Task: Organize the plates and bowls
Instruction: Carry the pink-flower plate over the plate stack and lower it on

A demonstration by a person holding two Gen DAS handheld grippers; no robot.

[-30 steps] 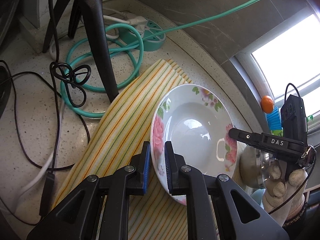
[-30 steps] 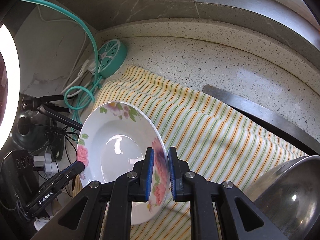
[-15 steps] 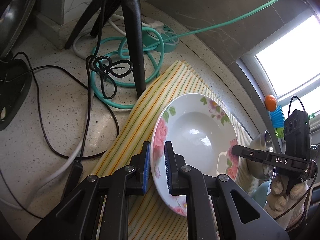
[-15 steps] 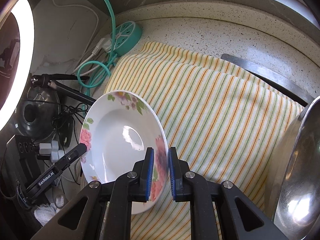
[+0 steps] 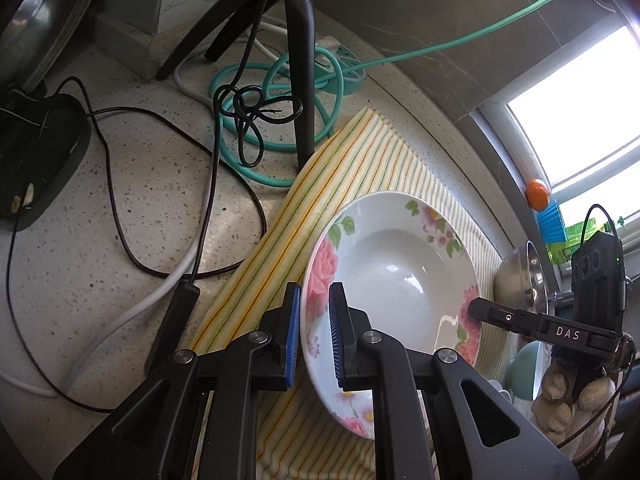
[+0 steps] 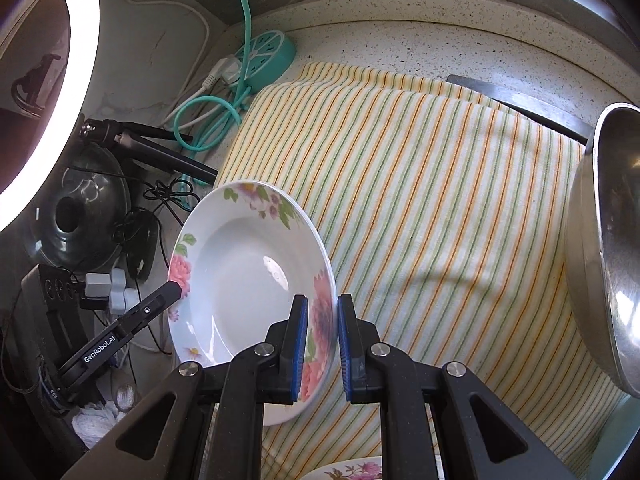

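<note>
The plate (image 5: 394, 280) hung over the cloth (image 5: 340, 184), which lay on the surface (image 5: 100, 216). Left of the cloth lay cables (image 5: 248, 108) and a tripod leg (image 5: 302, 80); a metal bowl (image 6: 604, 248) stood right.

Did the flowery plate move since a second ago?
Yes. Held in both grippers, the flowery plate has travelled along the striped cloth, away from the teal power strip that sits farther off now.

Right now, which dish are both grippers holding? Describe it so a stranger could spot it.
Above the striped cloth on the speckled counter, the floral plate hangs between both grippers. Unlike the steel bowl nearby, it is white with pink flowers on its rim.
</note>
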